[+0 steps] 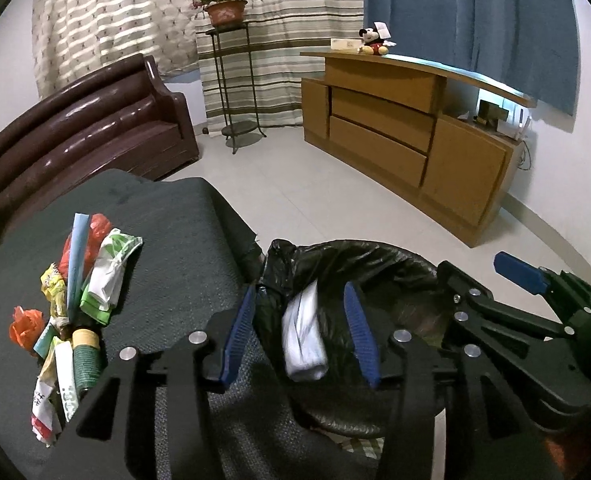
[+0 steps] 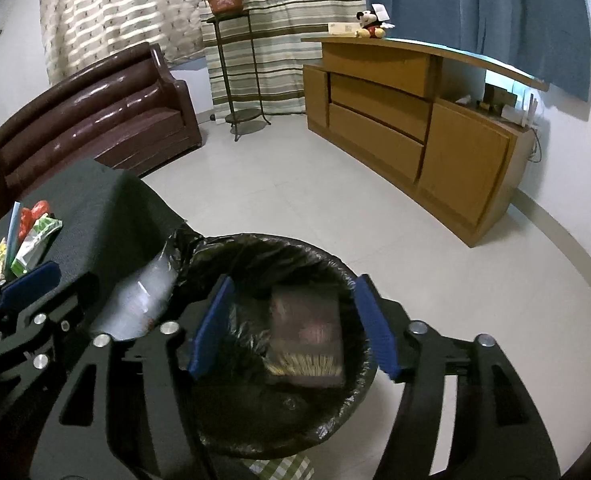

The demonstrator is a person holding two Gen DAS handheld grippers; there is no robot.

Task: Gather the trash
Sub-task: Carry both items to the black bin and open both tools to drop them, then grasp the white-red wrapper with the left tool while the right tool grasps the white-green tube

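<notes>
A bin lined with a black bag [image 1: 375, 256] [image 2: 279, 248] stands on the floor beside a dark-clothed table [image 1: 167, 240] [image 2: 95, 200]. My left gripper [image 1: 301, 332] is open over the bin's near edge; a blurred white piece of trash [image 1: 303, 340] is between its fingers, apart from both pads, in mid-air over the bin. My right gripper [image 2: 293, 328] is open over the bin; a blurred brown box [image 2: 307, 340] is below it inside the bag. A pile of wrappers and plastic bags [image 1: 75, 288] [image 2: 27, 236] lies on the table at left.
A brown sofa [image 1: 79, 132] stands behind the table. A wooden cabinet [image 1: 407, 136] runs along the right wall. A metal plant stand [image 1: 235, 80] with a potted plant is by the curtains. White tiled floor [image 1: 295, 184] lies between them.
</notes>
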